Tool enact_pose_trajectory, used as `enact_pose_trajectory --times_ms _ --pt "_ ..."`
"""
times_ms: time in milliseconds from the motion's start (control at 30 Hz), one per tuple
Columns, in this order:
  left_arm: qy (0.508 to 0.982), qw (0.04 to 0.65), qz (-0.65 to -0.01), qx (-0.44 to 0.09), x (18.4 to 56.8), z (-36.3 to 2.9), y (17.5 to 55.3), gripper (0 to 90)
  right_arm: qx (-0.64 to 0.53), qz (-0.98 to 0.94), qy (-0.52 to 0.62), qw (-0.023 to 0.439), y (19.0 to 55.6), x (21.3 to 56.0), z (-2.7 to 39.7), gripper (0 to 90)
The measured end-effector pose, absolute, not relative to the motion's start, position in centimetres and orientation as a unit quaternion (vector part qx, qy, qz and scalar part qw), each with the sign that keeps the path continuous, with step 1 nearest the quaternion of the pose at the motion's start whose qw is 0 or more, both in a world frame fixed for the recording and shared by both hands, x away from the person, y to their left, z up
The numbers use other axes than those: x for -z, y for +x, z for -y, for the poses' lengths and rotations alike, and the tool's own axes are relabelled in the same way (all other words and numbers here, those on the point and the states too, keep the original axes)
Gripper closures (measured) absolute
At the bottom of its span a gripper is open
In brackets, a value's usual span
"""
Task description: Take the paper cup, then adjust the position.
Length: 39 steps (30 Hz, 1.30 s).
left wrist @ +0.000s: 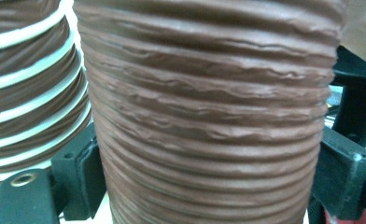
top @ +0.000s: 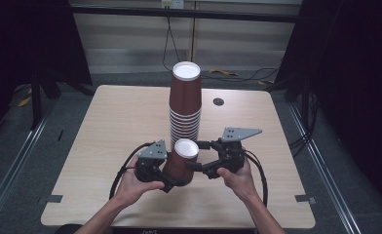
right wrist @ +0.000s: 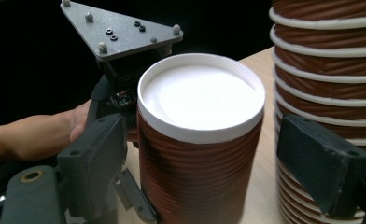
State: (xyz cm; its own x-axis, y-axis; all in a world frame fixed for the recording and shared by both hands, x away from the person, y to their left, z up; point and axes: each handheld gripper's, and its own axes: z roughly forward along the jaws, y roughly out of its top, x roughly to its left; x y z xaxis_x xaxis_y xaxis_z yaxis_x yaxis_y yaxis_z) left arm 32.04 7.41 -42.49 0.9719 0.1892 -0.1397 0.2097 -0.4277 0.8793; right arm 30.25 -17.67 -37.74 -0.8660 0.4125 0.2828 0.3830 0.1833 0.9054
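Cup [top: 181, 161] stood upside down just before the stack [top: 184, 105]; our left gripper [top: 167, 183] pinched its ribbed wall to steady it, while our right gripper [top: 195, 155] straddled its top, jaws spread.

The table [top: 111, 126] is seen from high up; the brown cup [top: 181, 163] is seen close by both gripper views.

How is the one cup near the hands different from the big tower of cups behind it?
The single cup is just one cup and stands low; the tower of cups is many cups nested together and rises much taller. The single cup sits between the left gripper and the right gripper, while the tower stands free on the table. Both are brown, ribbed, and white on top.
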Motion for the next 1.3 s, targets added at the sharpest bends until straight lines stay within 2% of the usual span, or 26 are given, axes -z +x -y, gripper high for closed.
enact_pose_trajectory --times_ms 633,1300 --pt "0.872 0.476 -0.116 0.009 42.0 -8.2 32.4 13.2 -0.544 -0.793 0.275 0.014 30.4 38.6 19.8 14.6" --pt "0.921 0.380 -0.087 -0.009 42.5 -7.3 32.3 13.5 -0.443 -0.861 0.250 0.016 30.4 39.6 19.3 15.5"
